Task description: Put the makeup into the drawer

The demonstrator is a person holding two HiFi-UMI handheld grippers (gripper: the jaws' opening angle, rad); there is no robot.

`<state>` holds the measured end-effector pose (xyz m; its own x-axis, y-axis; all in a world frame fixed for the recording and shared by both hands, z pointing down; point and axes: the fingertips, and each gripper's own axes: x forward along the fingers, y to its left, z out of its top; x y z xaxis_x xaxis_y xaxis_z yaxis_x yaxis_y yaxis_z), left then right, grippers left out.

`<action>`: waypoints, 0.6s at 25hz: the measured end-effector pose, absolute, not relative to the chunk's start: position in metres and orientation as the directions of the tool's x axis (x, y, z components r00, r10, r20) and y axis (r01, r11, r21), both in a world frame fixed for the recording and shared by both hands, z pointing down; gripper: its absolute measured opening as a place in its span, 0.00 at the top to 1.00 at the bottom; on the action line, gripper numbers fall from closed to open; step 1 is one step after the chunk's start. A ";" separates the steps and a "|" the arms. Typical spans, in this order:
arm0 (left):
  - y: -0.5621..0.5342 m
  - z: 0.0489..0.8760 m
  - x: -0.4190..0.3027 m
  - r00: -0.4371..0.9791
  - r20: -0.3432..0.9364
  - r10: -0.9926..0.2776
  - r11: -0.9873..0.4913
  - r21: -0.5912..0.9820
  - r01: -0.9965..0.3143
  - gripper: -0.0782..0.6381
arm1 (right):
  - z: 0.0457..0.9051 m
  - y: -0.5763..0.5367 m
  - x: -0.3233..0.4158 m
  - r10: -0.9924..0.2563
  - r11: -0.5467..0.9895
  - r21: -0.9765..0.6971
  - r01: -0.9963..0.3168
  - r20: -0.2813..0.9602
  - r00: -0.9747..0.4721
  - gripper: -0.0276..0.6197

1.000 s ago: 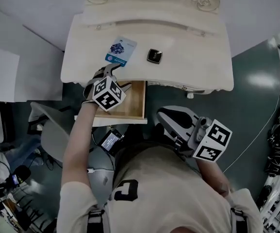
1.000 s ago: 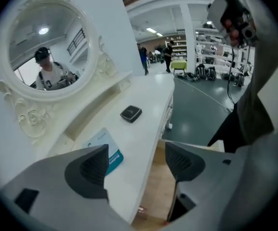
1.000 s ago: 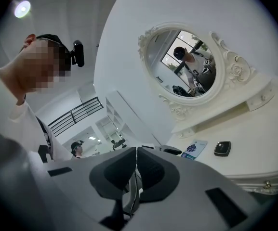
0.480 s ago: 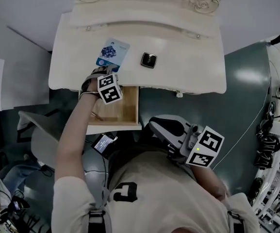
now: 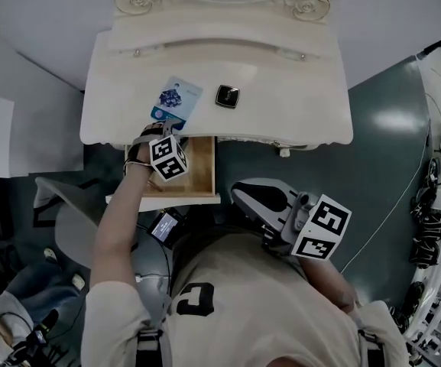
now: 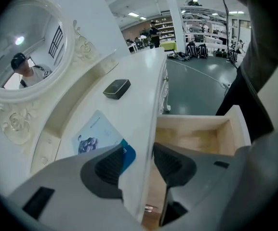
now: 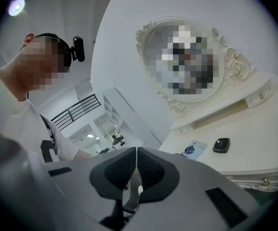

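Observation:
A flat blue-and-white makeup packet [image 5: 176,100] [image 6: 98,136] lies near the front edge of the white dressing table [image 5: 281,82], and a small black compact [image 5: 227,96] [image 6: 117,88] sits to its right. Under that edge a wooden drawer [image 5: 166,199] [image 6: 191,122] stands pulled out and looks empty. My left gripper [image 5: 157,130] [image 6: 139,150] points steeply down at the table's edge. Its jaws are closing, one pad over the packet's blue end and the other below the tabletop, with a gap still showing. My right gripper [image 5: 243,193] [image 7: 136,150] is shut on nothing, held level by my torso.
An oval mirror [image 6: 18,61] in a carved white frame rises at the back of the table. A grey chair [image 5: 75,205] stands left of the drawer and a small screen device [image 5: 164,226] sits below it. Green floor with a cable [image 5: 388,205] lies to the right.
My left gripper has sunk from above the drawer to the table's front edge at the packet. The right gripper has stayed put.

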<state>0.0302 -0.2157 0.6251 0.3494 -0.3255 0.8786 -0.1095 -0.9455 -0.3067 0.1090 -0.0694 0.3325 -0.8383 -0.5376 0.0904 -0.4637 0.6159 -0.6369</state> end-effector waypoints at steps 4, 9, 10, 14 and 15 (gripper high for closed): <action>-0.207 0.625 0.029 0.320 0.877 -0.359 -0.933 -0.341 -0.113 0.62 | 0.328 -0.061 0.117 -0.538 0.625 -0.633 -0.457 0.075 -0.840 0.91; -0.201 0.619 0.028 0.311 0.867 -0.389 -0.921 -0.355 -0.161 0.76 | 0.320 -0.051 0.127 -0.543 0.637 -0.625 -0.452 0.053 -0.838 0.91; -0.202 0.617 0.028 0.310 0.866 -0.392 -0.919 -0.350 -0.183 0.79 | 0.318 -0.049 0.129 -0.545 0.641 -0.622 -0.451 0.046 -0.837 0.91; -0.199 0.617 0.024 0.288 0.887 -0.362 -0.924 -0.300 -0.237 0.81 | 0.313 -0.043 0.136 -0.550 0.658 -0.604 -0.449 0.022 -0.835 0.91; -0.194 0.618 0.021 0.281 0.892 -0.354 -0.924 -0.287 -0.251 0.81 | 0.312 -0.039 0.137 -0.552 0.659 -0.603 -0.450 0.019 -0.834 0.91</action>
<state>0.0213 -0.1936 0.6181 0.2813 -0.3535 0.8921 -0.2508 -0.9244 -0.2872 0.1375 -0.0395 0.3118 -0.8336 -0.5520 0.0191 -0.4499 0.6586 -0.6032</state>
